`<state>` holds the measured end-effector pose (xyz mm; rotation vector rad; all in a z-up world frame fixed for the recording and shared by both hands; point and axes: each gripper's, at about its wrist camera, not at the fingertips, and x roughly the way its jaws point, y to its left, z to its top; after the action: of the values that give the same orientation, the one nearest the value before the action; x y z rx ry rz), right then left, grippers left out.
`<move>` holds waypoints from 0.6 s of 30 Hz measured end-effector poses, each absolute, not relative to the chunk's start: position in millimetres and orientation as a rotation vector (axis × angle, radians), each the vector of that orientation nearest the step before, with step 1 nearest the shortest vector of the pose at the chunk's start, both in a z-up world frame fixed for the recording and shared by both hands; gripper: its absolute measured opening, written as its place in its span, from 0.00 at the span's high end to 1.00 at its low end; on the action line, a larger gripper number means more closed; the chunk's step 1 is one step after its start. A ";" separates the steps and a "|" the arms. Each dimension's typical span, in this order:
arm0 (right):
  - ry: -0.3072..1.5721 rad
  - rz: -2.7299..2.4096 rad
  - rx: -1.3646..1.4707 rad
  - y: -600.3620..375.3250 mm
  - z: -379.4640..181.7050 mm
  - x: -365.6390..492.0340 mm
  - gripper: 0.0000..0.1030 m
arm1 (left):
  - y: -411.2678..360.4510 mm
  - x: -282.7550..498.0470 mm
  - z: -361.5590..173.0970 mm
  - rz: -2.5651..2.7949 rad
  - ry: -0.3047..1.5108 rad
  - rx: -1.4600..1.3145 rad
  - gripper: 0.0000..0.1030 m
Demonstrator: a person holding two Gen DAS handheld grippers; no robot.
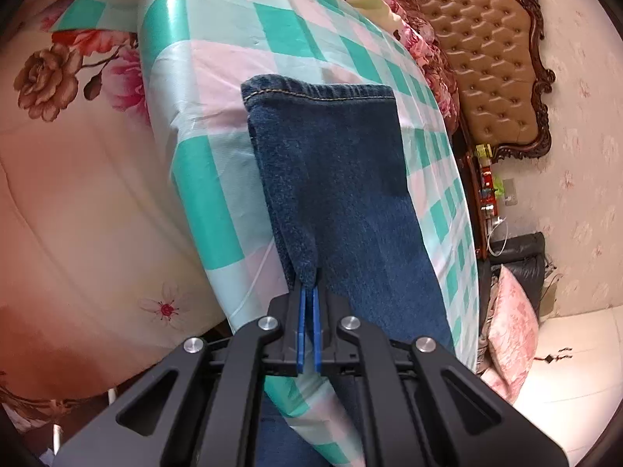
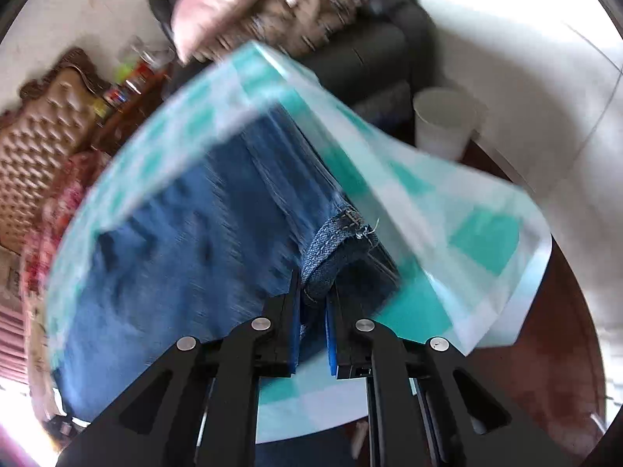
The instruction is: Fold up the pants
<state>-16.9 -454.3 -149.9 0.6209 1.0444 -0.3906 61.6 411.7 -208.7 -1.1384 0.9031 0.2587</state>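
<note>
The blue denim pants (image 1: 342, 179) lie on a teal and pink checked sheet (image 1: 218, 78) over the bed. In the left wrist view my left gripper (image 1: 309, 292) is shut on a pinched edge of the pants, lifted off the sheet; the stitched hem lies at the far end. In the right wrist view, which is motion-blurred, my right gripper (image 2: 313, 295) is shut on a thick rolled hem (image 2: 331, 249) of the pants (image 2: 175, 241), with the blue pads (image 2: 294, 334) pressed against the fold.
A floral quilt (image 1: 78, 202) lies left of the sheet. A tufted brown headboard (image 1: 486, 58) stands at the far end. A pink pillow (image 1: 510, 330) and dark bags sit beside the bed. A white bucket (image 2: 444, 124) stands on the floor past the sheet's corner (image 2: 486, 233).
</note>
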 end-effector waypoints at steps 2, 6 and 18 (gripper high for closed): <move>1.034 -0.384 0.623 -455.4 -154.2 -21.5 0.91 | 412.1 62.4 -207.6 0.264 0.911 -1.133 0.97; 1.036 -0.380 0.600 -453.8 -150.8 -22.7 0.92 | 411.6 65.0 -207.0 0.274 0.915 -1.119 0.96; 0.889 -0.643 0.233 -407.2 -106.0 -44.7 0.47 | 362.8 39.0 -138.1 0.444 0.798 -0.751 0.56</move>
<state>-44.7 -407.2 -106.0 0.2333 0.8894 -0.6428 39.0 362.8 -138.1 -0.7514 0.7983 0.4439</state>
